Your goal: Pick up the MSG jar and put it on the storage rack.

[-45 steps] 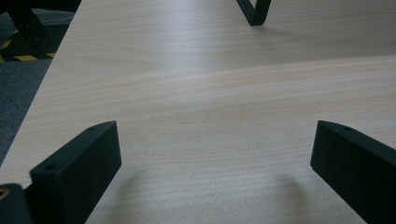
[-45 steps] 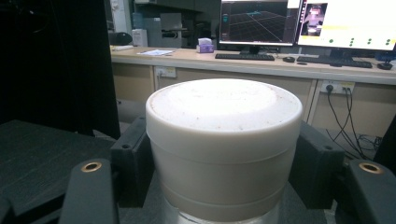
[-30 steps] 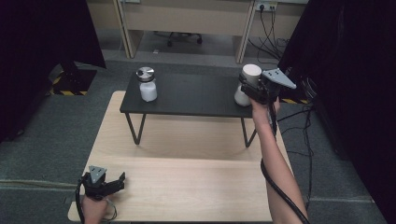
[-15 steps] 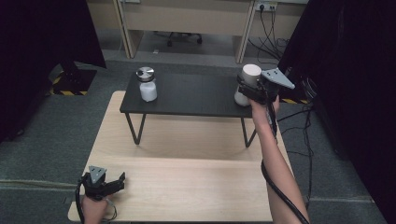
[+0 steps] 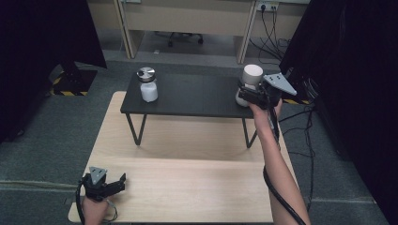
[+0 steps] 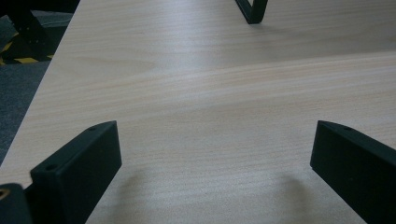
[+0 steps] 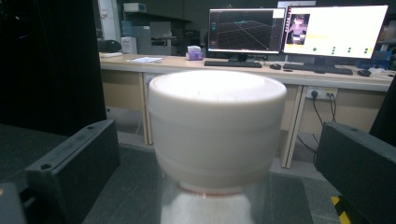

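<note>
The white-lidded jar (image 5: 250,84) stands upright at the right end of the low black table (image 5: 197,96), which sits across the far part of the light wooden tabletop (image 5: 187,173). The right gripper (image 5: 247,93) is level with it — in the right gripper view the jar (image 7: 216,140) rises between the two black jaws, with clear air on either side of its broad white lid (image 7: 217,93) and its clear body below. Those jaws have just been opening and now stand wide, pads off the jar, so nothing is gripped. A second jar with a silver lid (image 5: 148,84) stands near the left end of the same black table, well apart from the first. The left gripper (image 5: 116,183) rests on the near left corner of the wooden tabletop — its jaws spread wide over bare wood (image 6: 210,116), holding nothing. Beyond the black table, desks with two lit monitors (image 7: 299,30) show in the right gripper view.
</note>
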### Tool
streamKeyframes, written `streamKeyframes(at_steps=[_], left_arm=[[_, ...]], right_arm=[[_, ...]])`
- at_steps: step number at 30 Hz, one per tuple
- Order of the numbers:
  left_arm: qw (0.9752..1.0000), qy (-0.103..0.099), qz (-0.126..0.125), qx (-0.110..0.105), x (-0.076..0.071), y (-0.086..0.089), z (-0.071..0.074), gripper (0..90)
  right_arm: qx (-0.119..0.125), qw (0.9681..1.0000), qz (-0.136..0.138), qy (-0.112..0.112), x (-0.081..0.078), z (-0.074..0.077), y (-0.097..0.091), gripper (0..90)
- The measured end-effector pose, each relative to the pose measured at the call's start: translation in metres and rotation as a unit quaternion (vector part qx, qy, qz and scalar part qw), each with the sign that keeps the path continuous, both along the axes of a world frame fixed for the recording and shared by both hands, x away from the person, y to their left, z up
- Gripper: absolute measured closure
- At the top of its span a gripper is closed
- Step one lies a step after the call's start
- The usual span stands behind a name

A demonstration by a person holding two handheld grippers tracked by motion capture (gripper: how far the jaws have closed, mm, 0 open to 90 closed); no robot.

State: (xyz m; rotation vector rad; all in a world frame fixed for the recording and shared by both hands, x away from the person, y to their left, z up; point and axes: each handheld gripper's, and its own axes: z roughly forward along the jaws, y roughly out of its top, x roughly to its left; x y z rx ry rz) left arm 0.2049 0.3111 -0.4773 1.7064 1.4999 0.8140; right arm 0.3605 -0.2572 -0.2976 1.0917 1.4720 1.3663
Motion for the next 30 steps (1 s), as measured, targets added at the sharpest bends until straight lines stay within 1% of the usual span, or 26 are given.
streamKeyframes(at_steps=[10, 16, 20, 30], left_arm=[[1.0, -0.001, -0.002, 0.001, -0.001, 0.0, 0.0, 1.0], [1.0, -0.001, -0.004, -0.001, -0.001, 0.0, -0.001, 0.5], [1.0, 0.0, -0.007, -0.002, -0.001, 0.001, 0.0, 0.1], [1.0, 0.001, -0.008, -0.002, -0.002, 0.002, 0.0, 0.0]], right_arm=[[-0.005, 0.9999, -0.013, 0.001, -0.028, -0.018, -0.005, 0.3], [-0.004, 0.9998, -0.02, 0.001, -0.043, -0.027, -0.008, 0.3], [-0.007, 0.9997, -0.022, 0.005, -0.054, -0.034, -0.011, 0.3], [-0.005, 0.9994, -0.026, 0.02, -0.076, -0.052, -0.02, 0.3]])
